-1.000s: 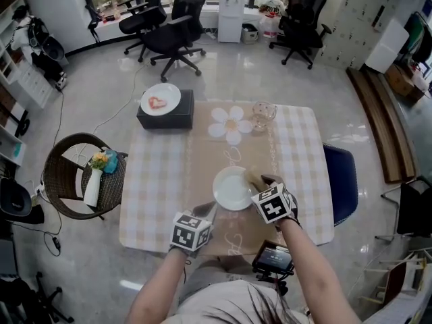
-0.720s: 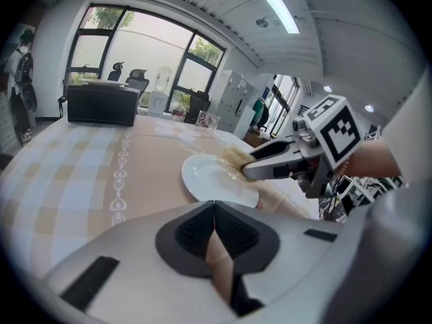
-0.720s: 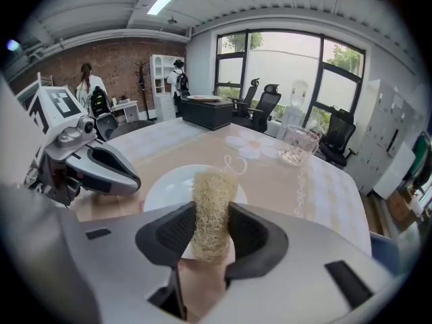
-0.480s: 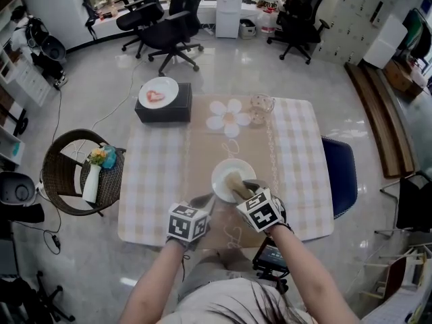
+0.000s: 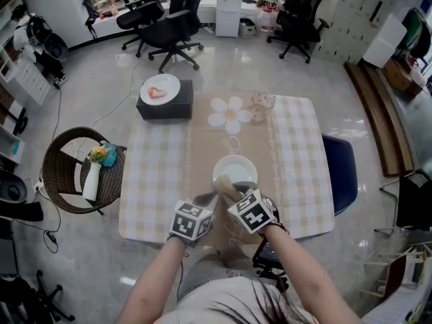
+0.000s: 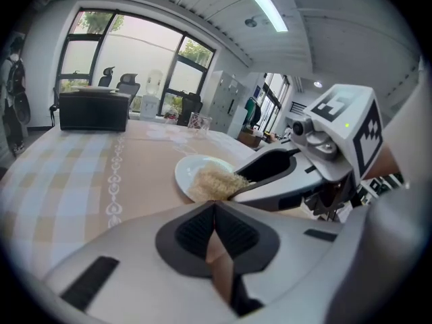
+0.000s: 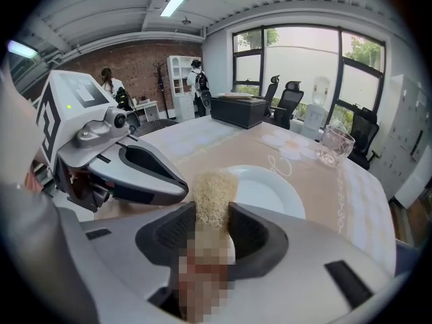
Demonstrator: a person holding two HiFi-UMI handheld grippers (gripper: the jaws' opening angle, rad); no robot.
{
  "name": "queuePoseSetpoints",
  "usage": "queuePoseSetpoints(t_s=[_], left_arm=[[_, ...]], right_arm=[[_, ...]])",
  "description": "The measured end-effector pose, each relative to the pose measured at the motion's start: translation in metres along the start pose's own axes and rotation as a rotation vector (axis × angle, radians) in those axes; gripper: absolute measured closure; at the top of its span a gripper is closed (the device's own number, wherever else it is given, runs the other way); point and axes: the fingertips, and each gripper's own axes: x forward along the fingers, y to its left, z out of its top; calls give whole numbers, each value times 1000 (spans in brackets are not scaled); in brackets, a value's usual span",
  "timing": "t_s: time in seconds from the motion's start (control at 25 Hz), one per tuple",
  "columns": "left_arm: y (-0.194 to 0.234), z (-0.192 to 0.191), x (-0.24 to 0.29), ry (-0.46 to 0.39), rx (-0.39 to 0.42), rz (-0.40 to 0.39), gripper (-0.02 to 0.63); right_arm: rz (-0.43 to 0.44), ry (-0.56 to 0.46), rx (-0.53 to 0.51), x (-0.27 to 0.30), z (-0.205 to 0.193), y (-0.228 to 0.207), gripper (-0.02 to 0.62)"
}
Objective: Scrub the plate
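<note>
Right gripper (image 7: 210,216) is clamped on the scrub pad (image 7: 213,193), tip at the near rim of the plate (image 7: 270,193) on the table (image 5: 297,147), left gripper (image 6: 214,214) pinched together empty, so I'd guess most of the scrubbing's still left.

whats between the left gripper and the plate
Only bare tan table runner, seen in the left gripper view: the shut left hand-held gripper sits short of the plate. The right hand-held gripper's loofah scrubber is at its near rim.
</note>
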Motion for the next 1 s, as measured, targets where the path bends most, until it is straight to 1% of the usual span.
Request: queuePoseSetpoints(t_s=[0.08, 0.2, 0.56, 0.84, 1.0], left_arm=[[0, -1, 1, 3, 13, 7, 594], [-1, -2, 1, 12, 22, 7, 594], [3, 2, 0, 2, -37, -1, 594], [2, 2, 0, 15, -31, 1, 594], [3, 1, 0, 11, -38, 6, 594]], right_arm=[[1, 13, -20, 3, -3, 3, 442], [-2, 17, -16, 4, -5, 3, 442], [-23, 26, -8, 4, -5, -7, 443], [-47, 50, 0, 1, -11, -22, 443], [-78, 67, 1, -1, -18, -36, 443]])
